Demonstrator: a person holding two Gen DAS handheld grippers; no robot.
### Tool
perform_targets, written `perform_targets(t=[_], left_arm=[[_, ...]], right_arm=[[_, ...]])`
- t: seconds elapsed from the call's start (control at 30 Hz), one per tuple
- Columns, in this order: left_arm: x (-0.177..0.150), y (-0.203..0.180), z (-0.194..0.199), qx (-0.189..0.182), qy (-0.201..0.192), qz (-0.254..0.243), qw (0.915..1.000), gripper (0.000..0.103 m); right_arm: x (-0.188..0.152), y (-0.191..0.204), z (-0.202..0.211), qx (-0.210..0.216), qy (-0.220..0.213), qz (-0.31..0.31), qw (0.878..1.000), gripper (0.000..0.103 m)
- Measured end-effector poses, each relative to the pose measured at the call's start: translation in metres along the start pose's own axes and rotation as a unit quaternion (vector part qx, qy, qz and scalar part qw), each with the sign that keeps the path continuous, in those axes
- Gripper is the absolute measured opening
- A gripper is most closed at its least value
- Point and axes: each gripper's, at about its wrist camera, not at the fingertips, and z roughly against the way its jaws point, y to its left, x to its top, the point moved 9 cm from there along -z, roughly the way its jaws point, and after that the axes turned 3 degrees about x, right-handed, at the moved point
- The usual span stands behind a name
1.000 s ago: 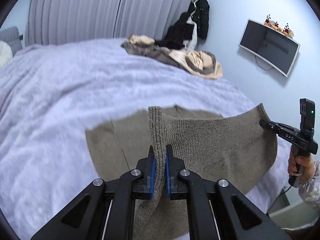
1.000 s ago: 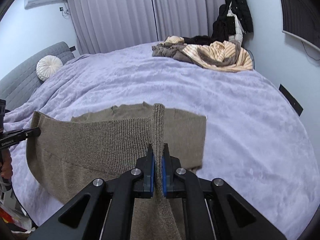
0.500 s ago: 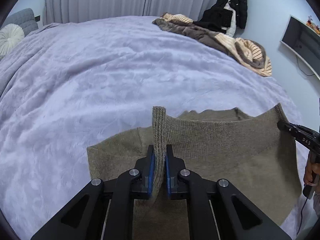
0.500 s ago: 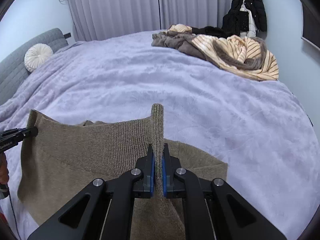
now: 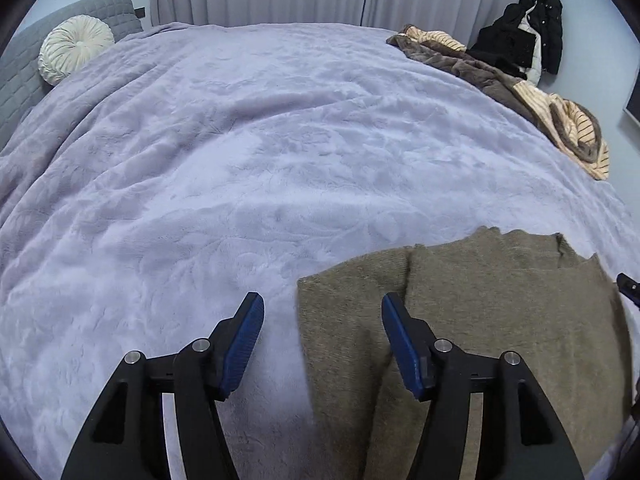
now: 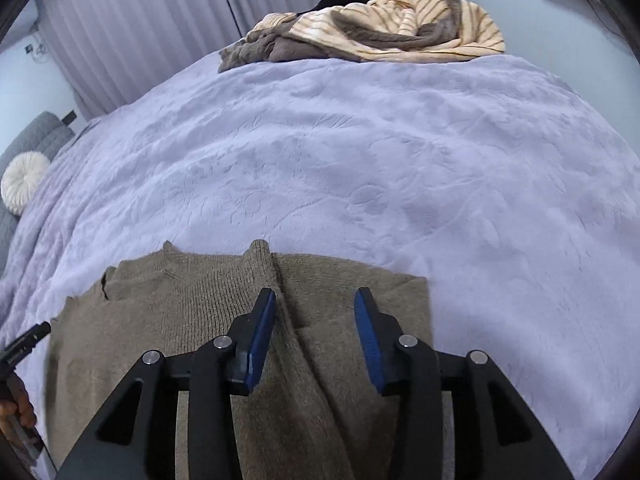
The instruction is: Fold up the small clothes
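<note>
Left wrist view
Left gripper: the black two-finger left gripper [image 5: 322, 326] with blue pads [image 5: 245, 342] is seen with its jaws spread wide; nothing is held between them.
Garment: the olive-brown ribbed knit sweater [image 5: 500, 320] is laid flat on the near right part of the bed, its left edge lying in the gap between the two fingers and its bulk beneath and beyond the right finger.
Bed cover: the lavender plush embossed blanket [image 5: 260, 160] is spread over the whole bed, and the sweater rests on it.
Other gripper: a black tip of the right gripper [image 5: 629, 285] is seen at the right frame edge, just beside the sweater's right side.
Background: a round cream pleated cushion [image 5: 76, 49] is set against a grey quilted headboard [image 5: 20, 80]; a heap of brown and cream striped clothes [image 5: 540, 108] lies at the far right of the bed; a black jacket [image 5: 532, 32] is hung behind it.

Right wrist view
Right gripper: the right gripper [image 6: 315, 318] is shown with its fingers parted and empty, poised over the sweater [image 6: 180, 320].
Garment: a ribbed fold ridge runs up between the fingers; the neckline is turned to the far side.
Left gripper tip: its black end [image 6: 34, 334] is seen at the sweater's left edge; contact cannot be told.
Background: the striped heap [image 6: 380, 28] and the cushion [image 6: 22, 182] are visible.
</note>
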Motion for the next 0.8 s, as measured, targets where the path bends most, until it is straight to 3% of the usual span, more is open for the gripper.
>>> perform_targets(t=[0.07, 0.17, 0.23, 0.33, 0.43, 0.5, 0.63, 0.73, 0.8], left_arm=[[0.000, -0.015, 0.012, -0.035, -0.002, -0.004, 0.9994, 0.063], [-0.005, -0.055, 0.024, -0.107, 0.002, -0.021, 0.9940, 0.063], [-0.016, -0.080, 0.025, -0.141, 0.012, -0.030, 0.9895, 0.063], [-0.040, -0.099, 0.008, -0.129, 0.036, -0.044, 0.9900, 0.063], [-0.062, -0.091, -0.008, -0.110, 0.047, -0.039, 0.9920, 0.063], [-0.068, -0.084, 0.000, -0.114, 0.037, -0.036, 0.9922, 0.063], [-0.078, -0.062, 0.018, -0.083, 0.039, -0.050, 0.9945, 0.063], [-0.087, -0.047, 0.039, -0.067, 0.034, -0.043, 0.9962, 0.063], [-0.099, -0.044, 0.052, -0.078, 0.042, -0.038, 0.9954, 0.063]], right_arm=[[-0.002, 0.005, 0.013, 0.036, -0.006, -0.013, 0.999, 0.019], [-0.008, 0.022, 0.017, 0.089, 0.006, -0.014, 0.996, 0.016], [-0.020, 0.032, 0.011, 0.101, 0.020, -0.007, 0.995, 0.016], [-0.042, 0.032, -0.006, 0.079, 0.044, -0.002, 0.996, 0.016], [-0.049, 0.016, -0.010, 0.078, 0.030, -0.028, 0.996, 0.003], [-0.052, 0.007, -0.003, 0.078, 0.026, -0.046, 0.996, 0.003], [-0.059, -0.004, 0.017, 0.050, 0.025, -0.032, 0.998, 0.003], [-0.074, -0.004, 0.038, 0.049, 0.031, -0.030, 0.998, 0.009], [-0.090, 0.001, 0.055, 0.056, 0.039, -0.027, 0.997, 0.009]])
